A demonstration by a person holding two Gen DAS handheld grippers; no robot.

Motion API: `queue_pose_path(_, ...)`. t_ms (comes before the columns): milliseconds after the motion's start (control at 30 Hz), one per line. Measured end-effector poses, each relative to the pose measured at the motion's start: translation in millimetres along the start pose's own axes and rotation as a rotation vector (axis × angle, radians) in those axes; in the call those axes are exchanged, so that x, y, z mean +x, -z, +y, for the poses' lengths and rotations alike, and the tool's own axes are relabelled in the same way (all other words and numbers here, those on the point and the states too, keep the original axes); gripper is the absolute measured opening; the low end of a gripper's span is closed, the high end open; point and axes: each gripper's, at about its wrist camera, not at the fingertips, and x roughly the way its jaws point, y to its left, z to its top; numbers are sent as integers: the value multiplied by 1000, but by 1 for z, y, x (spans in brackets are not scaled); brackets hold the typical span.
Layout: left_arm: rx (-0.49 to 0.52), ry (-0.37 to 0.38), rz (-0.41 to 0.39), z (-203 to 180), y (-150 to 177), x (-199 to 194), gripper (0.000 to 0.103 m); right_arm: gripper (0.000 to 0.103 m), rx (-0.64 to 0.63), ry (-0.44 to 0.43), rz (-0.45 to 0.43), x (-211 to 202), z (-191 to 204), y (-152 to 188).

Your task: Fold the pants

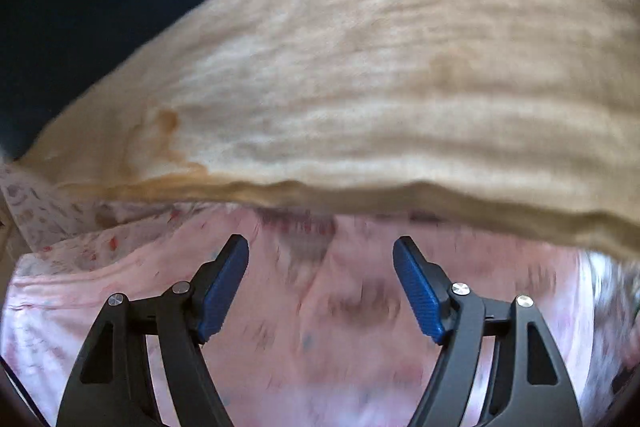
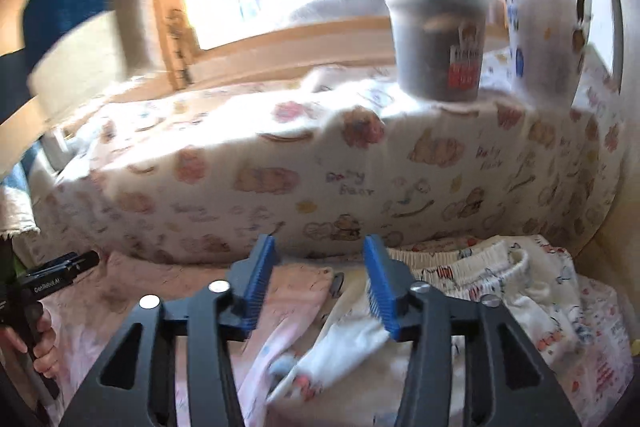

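Right wrist view: one printed pants [image 2: 500, 291], two dark-lidded cups [image 2: 440, 35].

The left gripper [image 1: 321, 283] has black, triangular-cutout arms with round silver screws and ribbed blue pads on its fingers [image 1: 224, 287]. The right gripper [image 2: 320, 287] is built alike: black arms, silver screws, blue ribbed fingers [image 2: 260, 283]. Left of the right gripper, a hand [image 2: 44, 351] grips a black handle with white lettering.

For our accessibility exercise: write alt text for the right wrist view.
The right gripper hangs with open jaws over white printed pants on pink bedding. Behind lie a bear-print cushion and a dark tub.
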Motion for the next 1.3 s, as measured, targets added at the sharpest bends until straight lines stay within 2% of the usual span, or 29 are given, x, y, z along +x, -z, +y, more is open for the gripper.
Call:
queue_pose_path(100, -39, 71, 29, 17, 17, -29, 73, 50, -51, -13, -29, -34, 15, 11)
queue_pose_path(233, -37, 95, 73, 32, 53, -80, 72, 50, -67, -78, -52, -90, 33, 37)
queue_pose_path(300, -10, 111, 36, 28, 76, -116, 72, 50, -68, -111, -84, -121, 36, 54)
queue_pose_path(400, 45, 71, -56, 20, 111, -164, 72, 52, -64, -134, -148, -165, 44, 84)
queue_pose_path(500, 70, 37, -74, 19, 133, -165, 72, 52, -27, -167, -167, -194, 46, 112)
queue_pose_path(600, 66, 30, -75, 12, 158, -175, 72, 52, 22, -212, -151, -212, 45, 138)
queue_pose_path(667, 66, -5, -98, 11, 181, -181, 72, 52, 59, -238, -136, -221, 45, 157)
queue_pose_path(833, 16, -143, -185, 17, 225, -188, 72, 52, 74, -210, -78, -224, 49, 194)
queue_pose_path(900, 28, -167, -178, 18, 236, -192, 72, 52, 66, -204, -53, -221, 52, 207)
queue_pose_path(1033, 41, -147, -153, 13, 253, -190, 72, 52, 34, -208, 14, -213, 59, 232)
queue_pose_path(1167, 68, -204, -155, 4, 263, -181, 72, 52, 34, -249, 50, -213, 66, 246)
queue_pose_path(1300, 22, -157, -91, 7, 265, -161, 69, 51, -27, -211, 90, -213, 80, 257)
